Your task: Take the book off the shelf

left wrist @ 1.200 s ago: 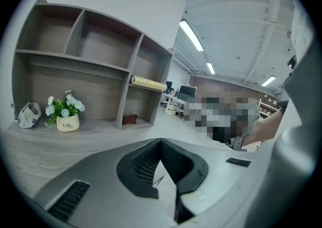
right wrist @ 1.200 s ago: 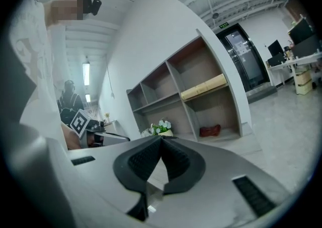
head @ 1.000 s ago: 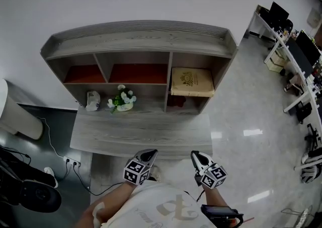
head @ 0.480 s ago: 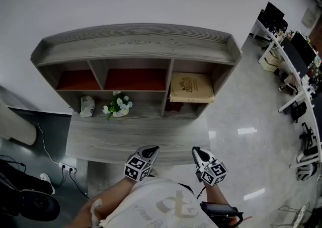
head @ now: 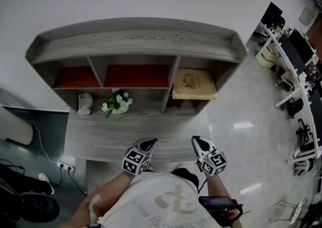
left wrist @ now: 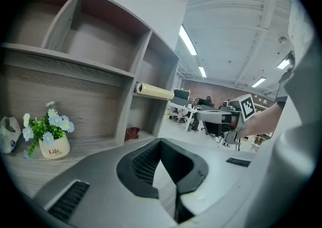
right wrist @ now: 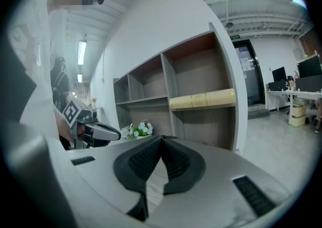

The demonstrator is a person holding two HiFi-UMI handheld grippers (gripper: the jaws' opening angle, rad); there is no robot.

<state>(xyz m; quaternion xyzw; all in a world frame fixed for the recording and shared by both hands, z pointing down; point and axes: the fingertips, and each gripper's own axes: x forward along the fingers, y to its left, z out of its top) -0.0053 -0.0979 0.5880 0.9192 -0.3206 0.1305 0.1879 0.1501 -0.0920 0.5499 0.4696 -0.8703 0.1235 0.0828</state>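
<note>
A tan book (head: 194, 84) with a gold emblem lies flat on the upper right shelf of the grey wooden shelf unit (head: 136, 38); its spine (right wrist: 202, 100) shows in the right gripper view and its edge (left wrist: 155, 91) in the left gripper view. My left gripper (head: 147, 145) and right gripper (head: 197, 144) are held side by side over the front edge of the desk surface (head: 131, 134), well short of the book. Both have their jaws together with nothing between them.
A small pot of white flowers (head: 117, 103) and a white object (head: 84, 103) stand on the lower shelf level. A dark red thing (left wrist: 133, 133) lies under the book's shelf. Office desks with monitors (head: 294, 56) line the right side; cables (head: 50, 146) run on the left floor.
The view has shifted closer to the shelf unit, and both grippers have edged forward toward the desk's front edge. Their jaws stay together.
</note>
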